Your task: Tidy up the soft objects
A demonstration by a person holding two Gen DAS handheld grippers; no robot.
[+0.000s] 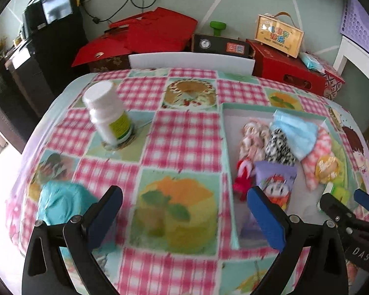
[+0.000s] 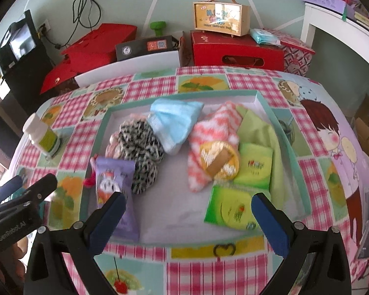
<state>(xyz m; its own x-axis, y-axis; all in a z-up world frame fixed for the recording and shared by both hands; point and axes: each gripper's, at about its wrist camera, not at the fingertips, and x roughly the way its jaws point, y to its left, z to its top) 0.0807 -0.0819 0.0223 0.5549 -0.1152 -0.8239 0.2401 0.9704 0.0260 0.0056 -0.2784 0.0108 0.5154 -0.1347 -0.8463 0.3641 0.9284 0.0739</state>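
Observation:
A white tray with a teal rim (image 2: 184,95) holds a blue face mask (image 2: 174,123), a black-and-white scrunchie (image 2: 140,147), a pink-and-white fuzzy sock (image 2: 211,135), a green cloth (image 2: 258,127), two green tissue packs (image 2: 231,209) and a purple tissue pack (image 2: 115,179). My right gripper (image 2: 189,223) hangs open over the tray's near edge, holding nothing. A crumpled teal cloth (image 1: 59,201) lies on the tablecloth outside the tray. My left gripper (image 1: 187,216) is open and empty, its left finger (image 1: 105,213) just beside that cloth.
A white pill bottle (image 1: 108,113) with a green label stands on the checked tablecloth left of the tray (image 1: 225,147). Red boxes (image 2: 236,49), a wooden case (image 2: 221,17) and a white chair back (image 1: 192,61) crowd the far side. The right gripper (image 1: 344,196) shows at the left view's right edge.

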